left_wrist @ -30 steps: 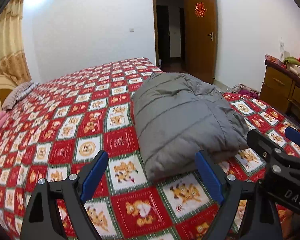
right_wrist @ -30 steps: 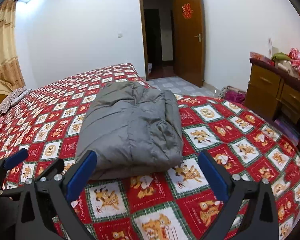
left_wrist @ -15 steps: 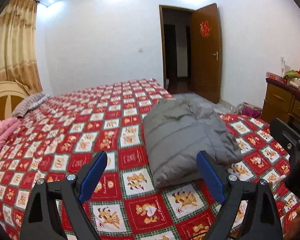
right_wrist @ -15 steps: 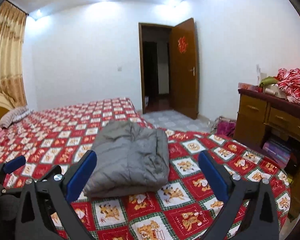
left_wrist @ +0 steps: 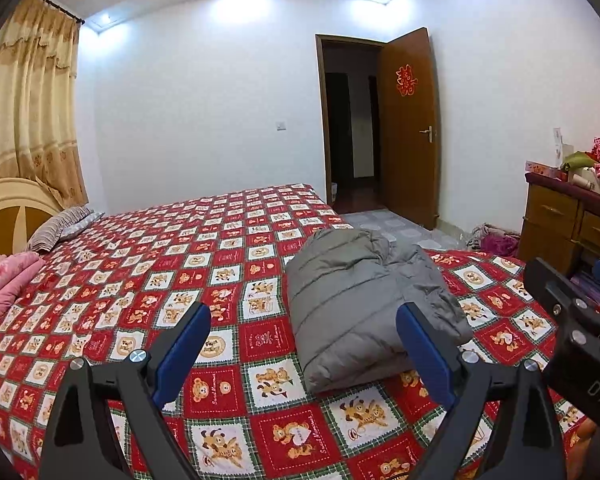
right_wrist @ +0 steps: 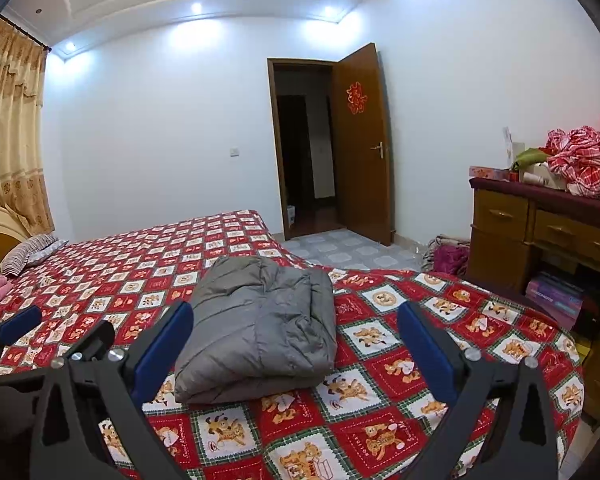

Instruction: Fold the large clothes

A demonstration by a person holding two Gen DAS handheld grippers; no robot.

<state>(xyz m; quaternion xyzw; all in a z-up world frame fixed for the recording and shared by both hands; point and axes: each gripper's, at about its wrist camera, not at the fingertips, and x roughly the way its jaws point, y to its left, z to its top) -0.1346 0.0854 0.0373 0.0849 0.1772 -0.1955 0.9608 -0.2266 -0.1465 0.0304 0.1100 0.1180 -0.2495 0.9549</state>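
The grey jacket (left_wrist: 364, 304) lies folded on the bed (left_wrist: 148, 272), near its foot. Both left tongs (left_wrist: 303, 346) and right tongs (right_wrist: 296, 344) gape empty, clear of it. Its puffy filling may spring the fold open.

A folded grey padded jacket (left_wrist: 364, 300) lies on the bed (left_wrist: 220, 264), over its red checked cartoon cover. The left tongs (left_wrist: 303, 350) hang above the cover with blue pads spread wide, gripping nothing. The right tongs (left_wrist: 576, 320) show at the frame's right edge. A wooden dresser (left_wrist: 568, 224) stands beyond.
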